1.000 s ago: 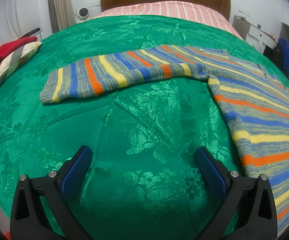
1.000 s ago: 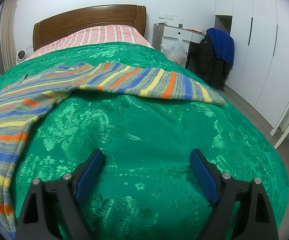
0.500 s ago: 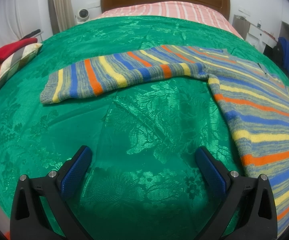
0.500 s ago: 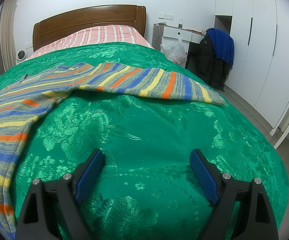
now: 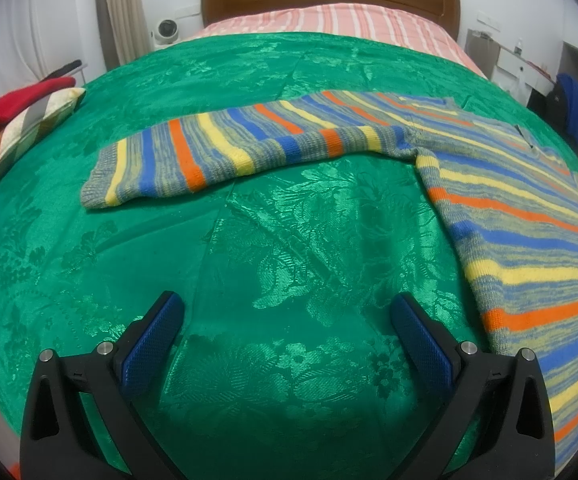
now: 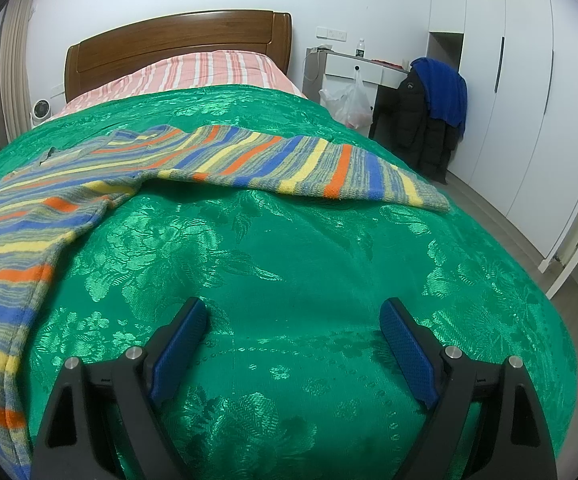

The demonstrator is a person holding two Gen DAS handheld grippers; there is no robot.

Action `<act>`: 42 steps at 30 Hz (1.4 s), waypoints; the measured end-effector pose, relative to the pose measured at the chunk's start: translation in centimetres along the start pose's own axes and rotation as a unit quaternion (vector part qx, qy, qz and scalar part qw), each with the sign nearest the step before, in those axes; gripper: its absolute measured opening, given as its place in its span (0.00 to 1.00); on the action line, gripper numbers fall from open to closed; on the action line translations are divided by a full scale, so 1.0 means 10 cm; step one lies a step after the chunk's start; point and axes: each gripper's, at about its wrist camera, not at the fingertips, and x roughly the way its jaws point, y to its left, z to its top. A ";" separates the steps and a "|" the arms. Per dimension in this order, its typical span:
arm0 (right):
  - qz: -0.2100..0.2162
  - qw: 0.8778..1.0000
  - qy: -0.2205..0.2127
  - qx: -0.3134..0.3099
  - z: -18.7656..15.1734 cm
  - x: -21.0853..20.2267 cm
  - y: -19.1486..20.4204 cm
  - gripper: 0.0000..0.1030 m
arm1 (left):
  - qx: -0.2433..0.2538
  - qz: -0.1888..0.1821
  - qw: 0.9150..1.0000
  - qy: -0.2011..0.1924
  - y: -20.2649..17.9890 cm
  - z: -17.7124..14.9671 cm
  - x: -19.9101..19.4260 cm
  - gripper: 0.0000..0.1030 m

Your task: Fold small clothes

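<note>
A striped knit sweater (image 5: 521,216) in blue, yellow, orange and grey lies flat on the green bedspread (image 5: 273,248). In the left wrist view its body fills the right side and one sleeve (image 5: 193,156) stretches left. The right wrist view shows the body (image 6: 21,236) at the left and the other sleeve (image 6: 321,168) reaching right. My left gripper (image 5: 285,312) hovers open over bare bedspread, below the sleeve and left of the body. Over the bedspread (image 6: 289,264) my right gripper (image 6: 293,316) is open too, with nothing between its blue pads.
A red garment (image 5: 13,100) lies on a striped pillow (image 5: 9,140) at the bed's left edge. A wooden headboard (image 6: 177,52) stands at the far end. Right of the bed are a desk (image 6: 361,68), a chair with dark and blue clothes (image 6: 433,112), and white wardrobes (image 6: 529,80).
</note>
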 end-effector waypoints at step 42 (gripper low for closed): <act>-0.004 1.000 -0.001 -0.002 -0.01 0.01 0.00 0.86 | 0.002 0.001 1.000 -0.001 0.01 0.00 0.01 1.00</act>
